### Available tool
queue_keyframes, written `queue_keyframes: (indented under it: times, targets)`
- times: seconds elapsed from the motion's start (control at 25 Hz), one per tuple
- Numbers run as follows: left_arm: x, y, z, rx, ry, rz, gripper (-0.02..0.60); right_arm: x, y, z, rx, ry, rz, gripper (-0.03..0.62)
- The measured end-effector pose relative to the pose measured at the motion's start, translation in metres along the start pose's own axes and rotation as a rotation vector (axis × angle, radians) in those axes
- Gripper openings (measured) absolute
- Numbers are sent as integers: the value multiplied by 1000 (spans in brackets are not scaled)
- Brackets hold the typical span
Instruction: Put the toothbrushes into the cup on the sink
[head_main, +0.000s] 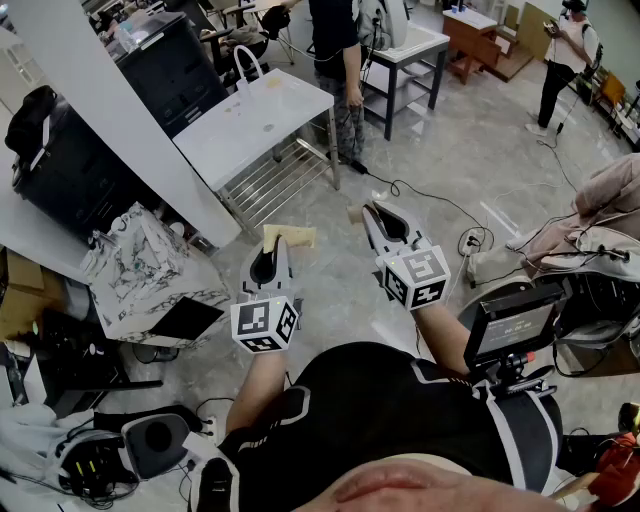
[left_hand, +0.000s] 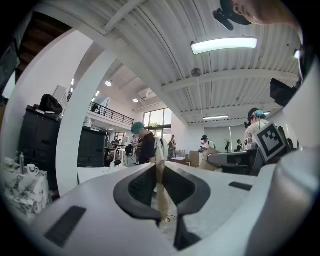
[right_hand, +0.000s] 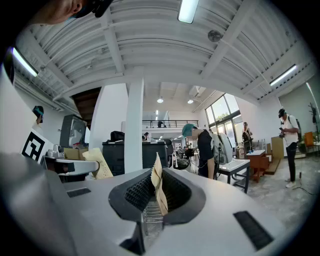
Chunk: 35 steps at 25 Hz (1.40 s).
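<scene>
Person (head_main: 335, 60) behind sink table (head_main: 262, 125); printer (head_main: 175, 70), maybe, left.

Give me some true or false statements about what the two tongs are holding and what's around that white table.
The left tongs are shut on tan paper. True.
The right tongs are empty. False: they pinch a tan scrap too.
Both tongs point straight down. False: they point level, across the room.
A person stands by the white table. True.
</scene>
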<state>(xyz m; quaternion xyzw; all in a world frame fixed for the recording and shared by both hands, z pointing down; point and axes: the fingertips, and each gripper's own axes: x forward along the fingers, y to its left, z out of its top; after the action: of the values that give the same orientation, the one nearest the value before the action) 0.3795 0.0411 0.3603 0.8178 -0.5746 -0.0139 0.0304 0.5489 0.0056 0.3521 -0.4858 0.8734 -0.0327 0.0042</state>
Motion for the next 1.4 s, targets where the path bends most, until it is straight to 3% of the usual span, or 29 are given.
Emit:
queue_keyframes:
  times: [0.68, 1.4]
  targets:
    - [-6, 11, 6, 7, -6, -9, 43, 10, 10, 8, 14, -29, 6, 52]
    - [-62, 104, 5, 11, -36, 58, 43, 60, 107, -5, 7, -29, 81, 51]
